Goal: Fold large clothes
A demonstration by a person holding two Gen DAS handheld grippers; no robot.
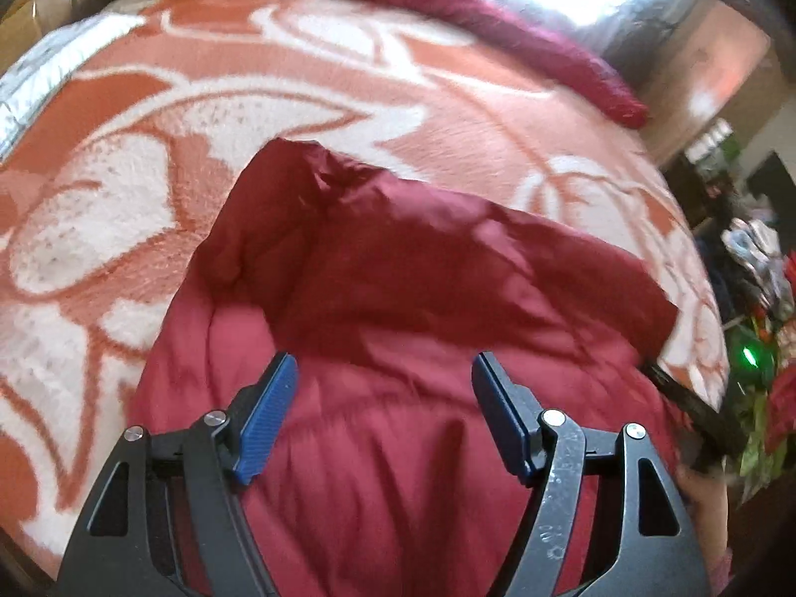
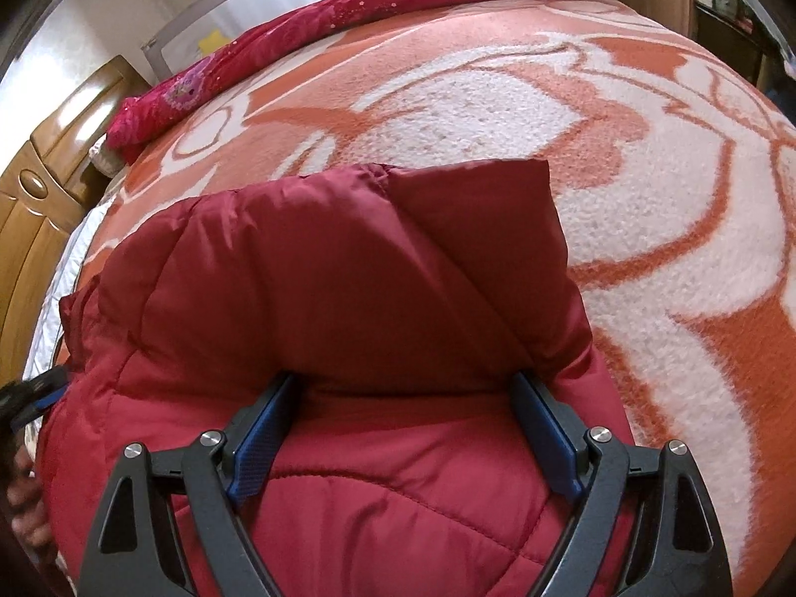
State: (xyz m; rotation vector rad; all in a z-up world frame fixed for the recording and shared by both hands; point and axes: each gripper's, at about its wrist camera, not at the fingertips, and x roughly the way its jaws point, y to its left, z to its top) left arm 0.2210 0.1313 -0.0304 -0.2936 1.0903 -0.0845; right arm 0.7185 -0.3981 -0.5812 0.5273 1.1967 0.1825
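Note:
A dark red quilted jacket [image 1: 378, 298] lies on a bed covered by an orange and white flowered blanket [image 1: 149, 159]. My left gripper [image 1: 385, 365] hovers open over the jacket's body, nothing between its blue pads [image 1: 268, 413]. In the right wrist view a padded part of the jacket [image 2: 323, 268] is folded over onto the body. My right gripper [image 2: 405, 383] stands wide open, its fingertips hidden under the fold's near edge. The pads [image 2: 258, 443] do not visibly press on cloth. The left gripper [image 2: 45, 388] also shows at that view's left edge, and the right gripper [image 1: 691, 398] at the left wrist view's right edge.
A rolled crimson quilt [image 2: 348, 15] lies along the bed's far edge. A wooden cabinet [image 2: 45, 189] stands beside the bed on the left of the right wrist view. Clutter and clothes [image 1: 756, 258] sit beyond the bed's right side. A hand [image 2: 25, 497] holds the left gripper.

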